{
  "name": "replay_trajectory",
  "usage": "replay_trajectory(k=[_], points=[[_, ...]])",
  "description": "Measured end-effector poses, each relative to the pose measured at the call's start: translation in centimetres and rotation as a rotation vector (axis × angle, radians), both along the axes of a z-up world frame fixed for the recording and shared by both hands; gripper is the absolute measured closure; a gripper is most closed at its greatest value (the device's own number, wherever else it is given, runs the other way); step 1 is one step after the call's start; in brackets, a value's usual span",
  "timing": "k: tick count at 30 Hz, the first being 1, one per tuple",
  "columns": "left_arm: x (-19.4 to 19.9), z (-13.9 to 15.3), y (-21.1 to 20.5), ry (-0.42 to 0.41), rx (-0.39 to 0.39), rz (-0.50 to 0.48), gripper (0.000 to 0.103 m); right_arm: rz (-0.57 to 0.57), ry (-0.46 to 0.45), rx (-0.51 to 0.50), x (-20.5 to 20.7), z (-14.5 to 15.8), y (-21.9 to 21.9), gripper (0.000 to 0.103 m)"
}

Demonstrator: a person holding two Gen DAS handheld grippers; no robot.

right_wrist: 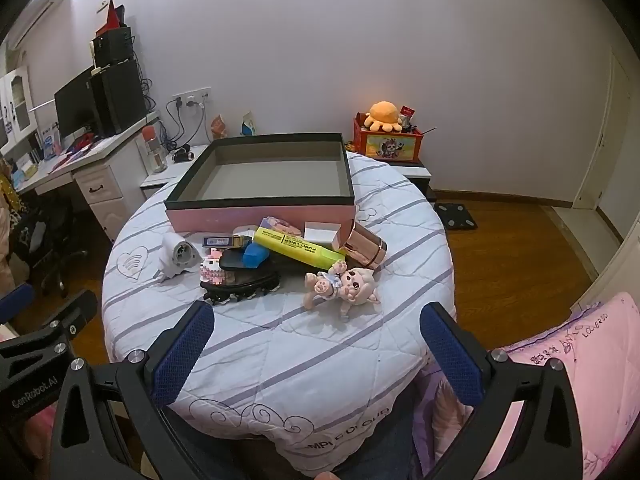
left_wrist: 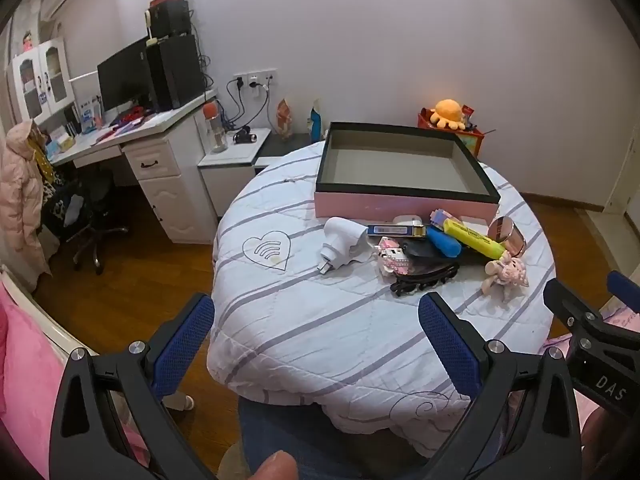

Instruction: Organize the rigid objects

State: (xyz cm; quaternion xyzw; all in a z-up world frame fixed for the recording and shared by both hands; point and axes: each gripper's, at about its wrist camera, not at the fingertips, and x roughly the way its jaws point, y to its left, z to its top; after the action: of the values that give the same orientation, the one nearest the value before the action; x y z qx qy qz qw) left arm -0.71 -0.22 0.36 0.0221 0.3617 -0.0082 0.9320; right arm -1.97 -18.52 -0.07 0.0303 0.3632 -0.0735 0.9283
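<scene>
while each tool gapes empty, one pink box [right_wrist: 260, 216], one yellow highlighter [right_wrist: 298, 249], one pig figurine [right_wrist: 344, 286]

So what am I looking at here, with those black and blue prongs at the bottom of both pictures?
Those prongs are hand-held claws, one in each of a person's hands, with no robot arm. Each picture comes from a camera on one claw, looking forward along its fingers. One shows the left claw, the other the right claw. Both are wide open and hold nothing.

Ahead is a round table under a striped cloth. On it stands an empty pink box, and before it lies a pile: a yellow highlighter, a pig figurine, a rose-gold jar, a white plug adapter and a black carved stand.
</scene>
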Motion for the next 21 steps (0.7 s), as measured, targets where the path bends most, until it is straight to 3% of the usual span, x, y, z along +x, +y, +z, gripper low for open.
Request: replay_trajectory(k=[7,21], points=[[-0.5,0.8,-0.2,-0.037,0.042,0.018,0.0,-0.001,-0.003,-0.004,-0.1,0.4,-0.1,0.0],[-1.2,2.4,0.7,-0.071,0.001,0.039,0.0,0.008,-0.055,0.01,-1.1,2.4,-0.1,0.0]])
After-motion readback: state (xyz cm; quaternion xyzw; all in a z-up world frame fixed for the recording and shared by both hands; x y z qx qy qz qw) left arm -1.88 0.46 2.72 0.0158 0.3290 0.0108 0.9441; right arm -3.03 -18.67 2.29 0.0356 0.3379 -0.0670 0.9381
